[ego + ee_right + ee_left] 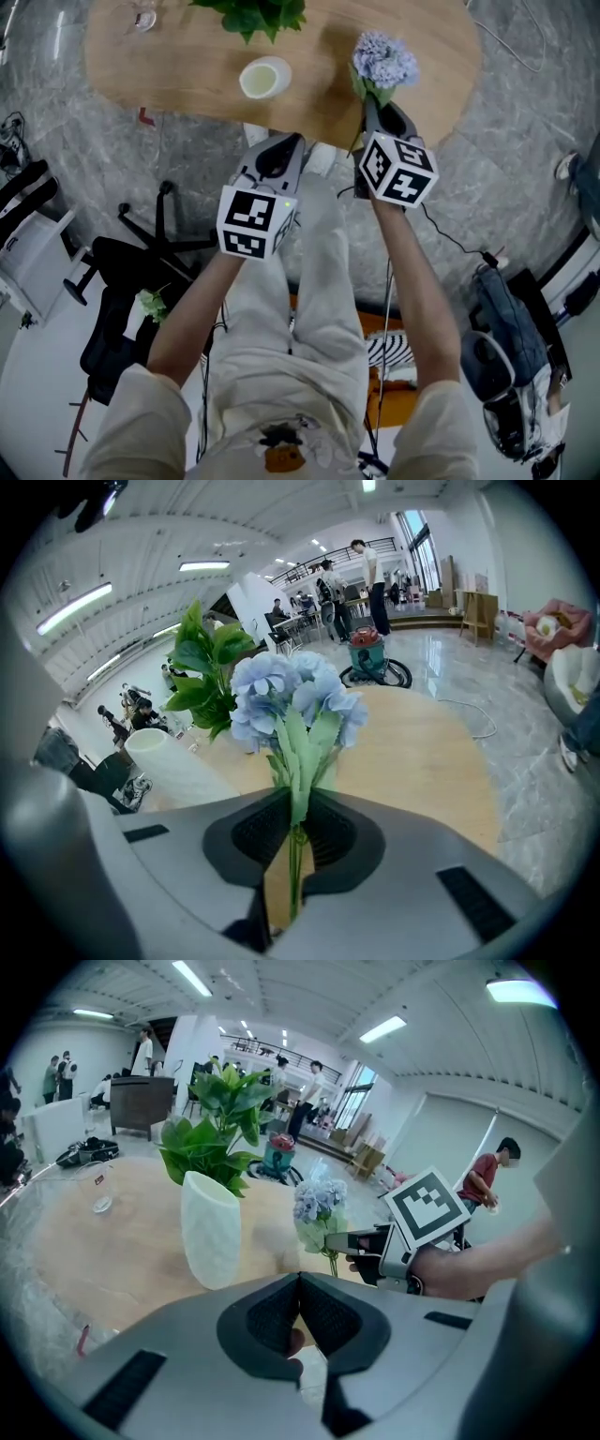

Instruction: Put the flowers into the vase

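Observation:
My right gripper (373, 99) is shut on the green stem of a pale blue hydrangea flower (292, 696) and holds it upright above the near edge of the round wooden table (187, 80). The same flower (382, 58) shows in the head view, and the flower (317, 1206) also appears in the left gripper view. An empty white ribbed vase (263, 78) stands on the table left of the flower; the vase (211, 1229) is ahead of my left gripper (300, 1283), which is shut on nothing. The vase (173, 766) lies left of the stem in the right gripper view.
A leafy green plant (255, 13) stands at the table's far edge, behind the vase. A glass (101, 1204) sits on the table's far left. A black office chair (127, 281) is on the floor at my left, bags (511, 361) at my right. People stand in the background.

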{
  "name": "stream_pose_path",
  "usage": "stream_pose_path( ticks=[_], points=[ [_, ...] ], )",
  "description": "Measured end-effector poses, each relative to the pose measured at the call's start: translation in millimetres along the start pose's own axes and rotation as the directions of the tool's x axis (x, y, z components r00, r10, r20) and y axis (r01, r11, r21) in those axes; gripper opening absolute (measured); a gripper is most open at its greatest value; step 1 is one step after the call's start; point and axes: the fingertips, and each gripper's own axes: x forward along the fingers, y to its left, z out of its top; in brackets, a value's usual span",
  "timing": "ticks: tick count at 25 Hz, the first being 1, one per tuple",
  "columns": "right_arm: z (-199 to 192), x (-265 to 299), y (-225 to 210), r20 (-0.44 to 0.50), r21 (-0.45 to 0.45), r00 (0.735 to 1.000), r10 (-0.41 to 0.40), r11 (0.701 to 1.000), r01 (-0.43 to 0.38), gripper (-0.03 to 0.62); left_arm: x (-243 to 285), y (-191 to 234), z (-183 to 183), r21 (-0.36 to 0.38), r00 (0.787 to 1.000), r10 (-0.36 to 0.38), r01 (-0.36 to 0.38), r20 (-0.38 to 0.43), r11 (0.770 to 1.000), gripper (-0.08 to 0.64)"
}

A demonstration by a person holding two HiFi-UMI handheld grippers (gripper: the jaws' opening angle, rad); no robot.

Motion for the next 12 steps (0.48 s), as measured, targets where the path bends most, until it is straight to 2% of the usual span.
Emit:
stream_pose_path(
  ticks=[9, 12],
  points=[
    [27.0, -30.9, 24.8, 0.091, -0.167, 0.994, 0.056, 0.985, -0.040, 0.038, -15.7, -5.6, 19.9, 0.011, 0.999, 0.028, -0.028, 0.031, 1.000, 0.009],
    [40.8, -44.0, 38.3, 0.134, -0.187, 0.984, 0.120, 0.978, -0.094, 0.038, -23.8, -5.4, 27.6, 0.030, 0.999, 0.038, -0.039, 0.033, 0.999, 0.009]
  ],
)
